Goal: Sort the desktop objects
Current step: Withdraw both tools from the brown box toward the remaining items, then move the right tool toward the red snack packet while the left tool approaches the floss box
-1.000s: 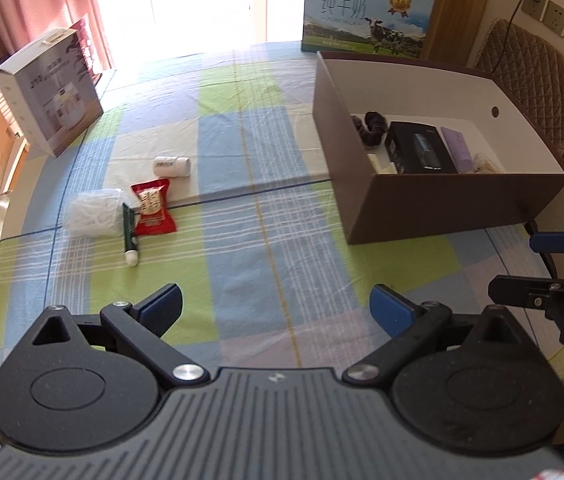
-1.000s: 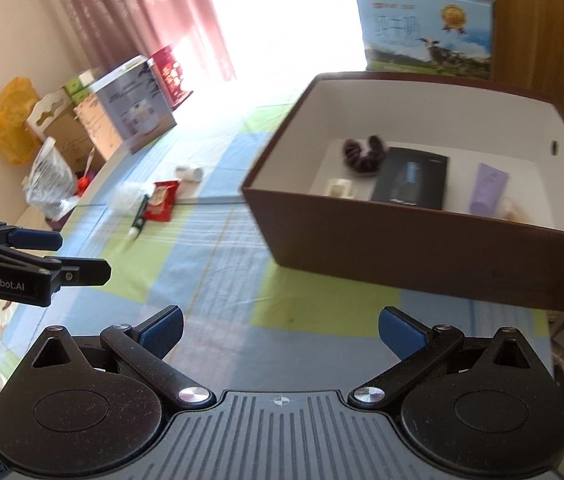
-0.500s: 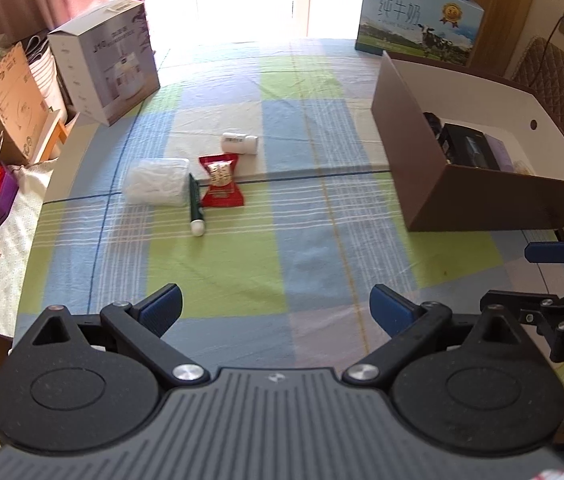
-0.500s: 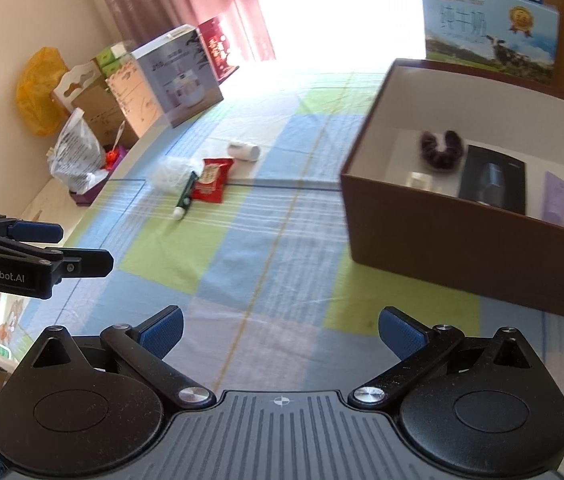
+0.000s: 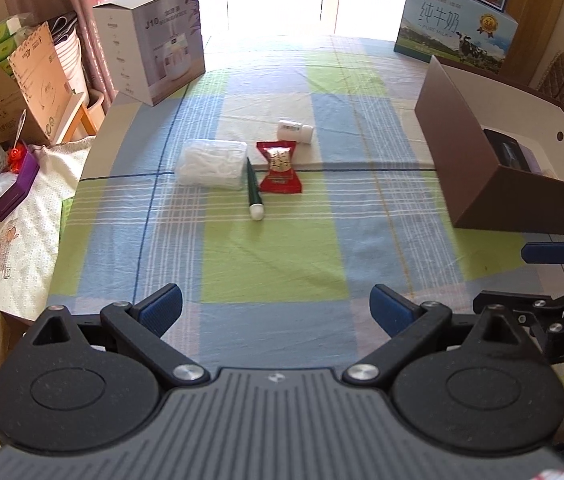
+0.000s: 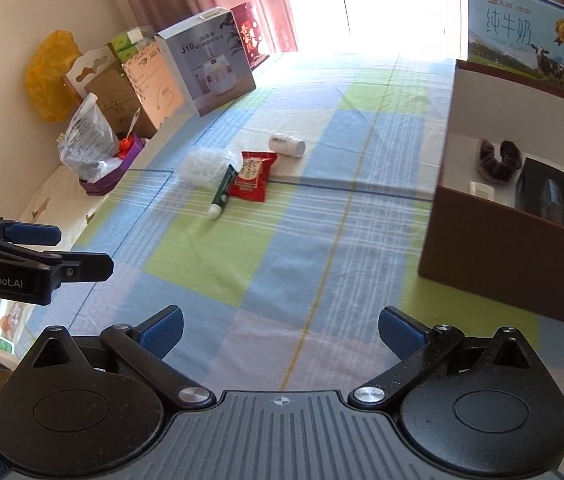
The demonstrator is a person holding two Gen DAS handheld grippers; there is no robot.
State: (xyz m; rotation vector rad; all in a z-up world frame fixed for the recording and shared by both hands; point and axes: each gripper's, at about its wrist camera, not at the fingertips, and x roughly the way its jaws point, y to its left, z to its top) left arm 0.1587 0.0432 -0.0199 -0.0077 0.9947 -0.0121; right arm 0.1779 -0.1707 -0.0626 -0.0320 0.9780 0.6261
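On the checked tablecloth lie a clear plastic pack point(image 5: 211, 163) point(image 6: 206, 166), a dark green tube point(image 5: 254, 188) point(image 6: 223, 192), a red snack packet point(image 5: 280, 167) point(image 6: 252, 176) and a small white bottle point(image 5: 295, 131) point(image 6: 287, 145) on its side. The brown box point(image 5: 462, 148) point(image 6: 494, 256) at the right holds a dark scrunchie point(image 6: 499, 159), a black case point(image 6: 548, 196) and small items. My left gripper point(image 5: 276, 306) point(image 6: 48, 248) hangs open and empty well short of the objects. My right gripper point(image 6: 280, 330) point(image 5: 522, 276) is open too, empty, nearer the box.
A white appliance carton point(image 5: 154, 58) point(image 6: 206, 68) stands at the table's far left edge. A milk carton box point(image 5: 456, 34) point(image 6: 530, 46) stands behind the brown box. Bags and cardboard point(image 6: 94, 112) crowd the floor at left. Bare cloth lies between the grippers and the objects.
Both views have swung left, away from the brown box and toward the loose objects, which now sit near the centre. Both grippers stay open and empty.
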